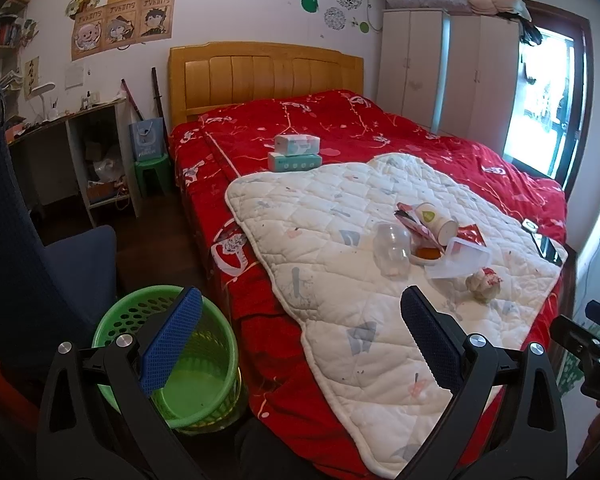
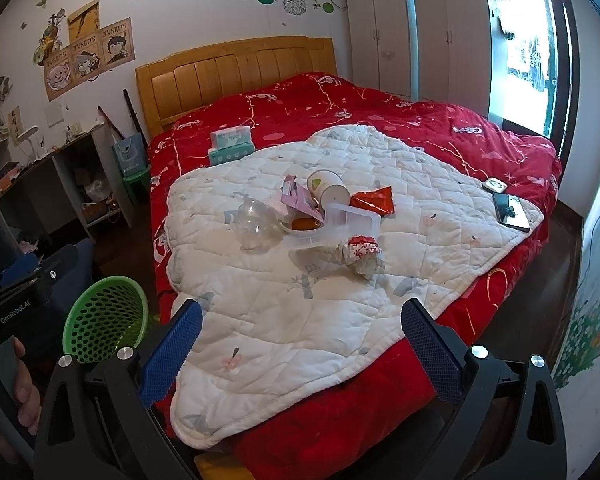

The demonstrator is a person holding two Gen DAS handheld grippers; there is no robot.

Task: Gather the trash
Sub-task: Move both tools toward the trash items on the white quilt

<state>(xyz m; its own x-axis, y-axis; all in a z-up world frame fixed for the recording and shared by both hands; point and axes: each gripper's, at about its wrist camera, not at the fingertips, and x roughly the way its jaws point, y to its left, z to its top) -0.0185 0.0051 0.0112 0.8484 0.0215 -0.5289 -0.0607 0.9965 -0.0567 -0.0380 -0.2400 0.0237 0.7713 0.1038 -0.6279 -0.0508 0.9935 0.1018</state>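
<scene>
A heap of trash lies on a white quilted pad (image 1: 340, 216) (image 2: 284, 312) on the red bed: a clear plastic bottle (image 1: 392, 249) (image 2: 253, 226), a tipped paper cup (image 1: 436, 218) (image 2: 327, 190), a clear plastic container (image 1: 458, 258) (image 2: 350, 224), red wrappers (image 2: 374, 199) and a crumpled paper wad (image 1: 483, 283) (image 2: 358, 253). A green perforated waste basket (image 1: 168, 356) (image 2: 104, 320) stands on the floor at the bed's left. My left gripper (image 1: 300, 340) is open, between basket and pad, holding nothing. My right gripper (image 2: 302, 344) is open over the pad's near corner, short of the trash.
Two tissue packs (image 1: 296, 154) (image 2: 231, 145) are stacked near the headboard. A phone (image 2: 511, 211) and a small white device (image 2: 495, 185) lie at the pad's right corner. A blue chair (image 1: 28, 248) stands left of the basket. A desk, a green stool (image 1: 152, 172) and wardrobes line the walls.
</scene>
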